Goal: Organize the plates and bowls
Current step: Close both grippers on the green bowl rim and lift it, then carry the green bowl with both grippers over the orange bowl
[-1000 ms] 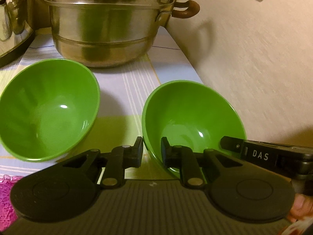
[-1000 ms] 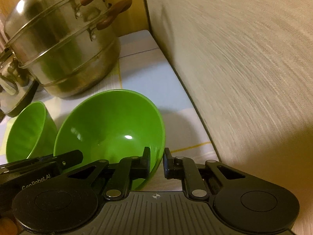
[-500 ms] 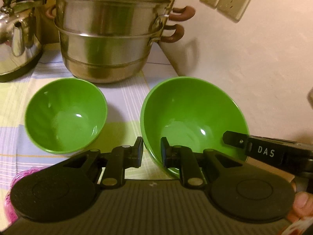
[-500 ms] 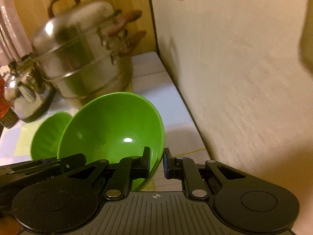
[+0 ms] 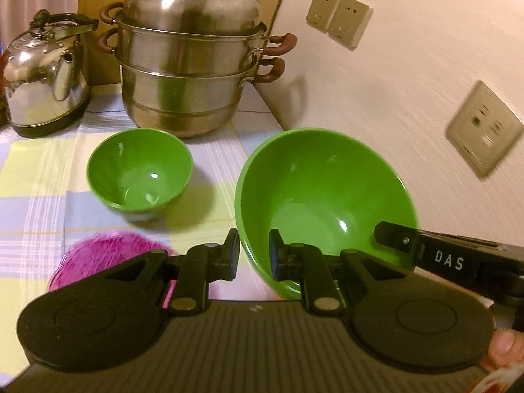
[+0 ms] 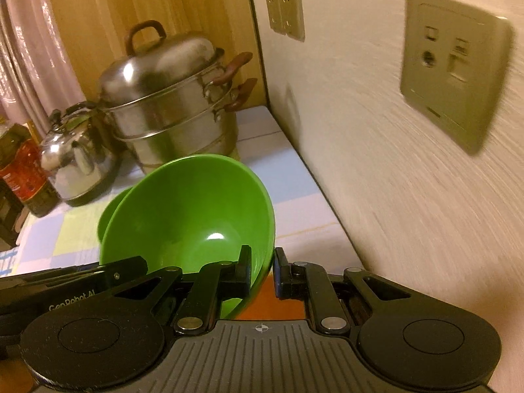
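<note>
Both your tongs grip the big bowl (image 5: 324, 193) by its rim: left tongs (image 5: 253, 253) pinch the near-left rim, one finger inside and one outside, and right tongs (image 6: 262, 268) pinch the near-right rim the same way. The bowl looks lifted off the worktop (image 5: 39, 170) and tipped, mouth toward you, close to the wall (image 5: 393, 75) on the right. The small bowl (image 5: 139, 172) sits upright on the worktop to the left, near the steamer (image 5: 186, 75), w/ a kettle (image 5: 46, 75) far left and a purple mat (image 5: 108, 255) nearer you.

Risks, as I judge them: two thin rim pinches on a glossy bowl can slip if your hands drift apart or twist vs each other. Swing right & the rim may knock the wall. If you nest it on the small bowl, it's the wrong order: the big one would perch and wobble. Go far and you may bump the steamer.
</note>
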Demonstrator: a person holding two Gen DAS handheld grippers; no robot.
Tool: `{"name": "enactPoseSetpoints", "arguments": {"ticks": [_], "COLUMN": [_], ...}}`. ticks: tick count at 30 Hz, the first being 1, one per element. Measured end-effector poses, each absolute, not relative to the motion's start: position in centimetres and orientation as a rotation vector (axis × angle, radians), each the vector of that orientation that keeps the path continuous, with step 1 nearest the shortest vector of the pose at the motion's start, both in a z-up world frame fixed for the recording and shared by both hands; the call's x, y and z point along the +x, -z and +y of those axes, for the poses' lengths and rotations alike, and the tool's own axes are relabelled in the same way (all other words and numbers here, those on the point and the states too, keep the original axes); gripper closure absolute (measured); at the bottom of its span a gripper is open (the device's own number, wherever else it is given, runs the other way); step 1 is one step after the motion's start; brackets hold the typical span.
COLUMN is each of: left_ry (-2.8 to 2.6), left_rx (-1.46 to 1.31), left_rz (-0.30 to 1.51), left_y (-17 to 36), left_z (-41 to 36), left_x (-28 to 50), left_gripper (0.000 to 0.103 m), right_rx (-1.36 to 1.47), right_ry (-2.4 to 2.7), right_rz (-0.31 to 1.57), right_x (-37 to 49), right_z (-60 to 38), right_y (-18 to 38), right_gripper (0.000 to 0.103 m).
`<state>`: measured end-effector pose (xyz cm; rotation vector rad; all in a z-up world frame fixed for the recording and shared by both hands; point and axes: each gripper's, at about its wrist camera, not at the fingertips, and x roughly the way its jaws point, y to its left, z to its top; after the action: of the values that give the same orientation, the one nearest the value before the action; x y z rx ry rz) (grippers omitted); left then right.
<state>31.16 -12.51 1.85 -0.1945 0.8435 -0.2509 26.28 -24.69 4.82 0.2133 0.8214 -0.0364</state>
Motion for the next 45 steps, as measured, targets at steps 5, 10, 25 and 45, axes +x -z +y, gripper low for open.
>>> {"name": "enactPoseSetpoints", "arguments": {"ticks": [5,10,25,45], "left_ry": [0.26,0.266,0.294,0.321], "left_rx": [-0.196,-0.182,-0.123,-0.101], "left_rz": [0.844,0.831,0.855,0.909], "left_y": [-2.1,-2.5,-0.9,1.3], "left_z": [-12.0,-11.7,-12.8,-14.7], "left_x": [27.1,23.6,15.1,14.0], "left_gripper": [0.087,0.087,0.087,0.087], "right_rx": [0.227,0.252,0.318,0.33], "right_ry": [0.05,0.053,0.068,0.111], "right_rz": [0.802,0.791,0.832,0.862], "right_x": [22.3,18.5,9.3,6.8], "right_z": [-23.7,-22.9,-22.9,-24.8], "right_y": [-5.4,-5.4,-2.4,-0.4], "right_gripper": [0.09,0.09,0.09,0.09]}}
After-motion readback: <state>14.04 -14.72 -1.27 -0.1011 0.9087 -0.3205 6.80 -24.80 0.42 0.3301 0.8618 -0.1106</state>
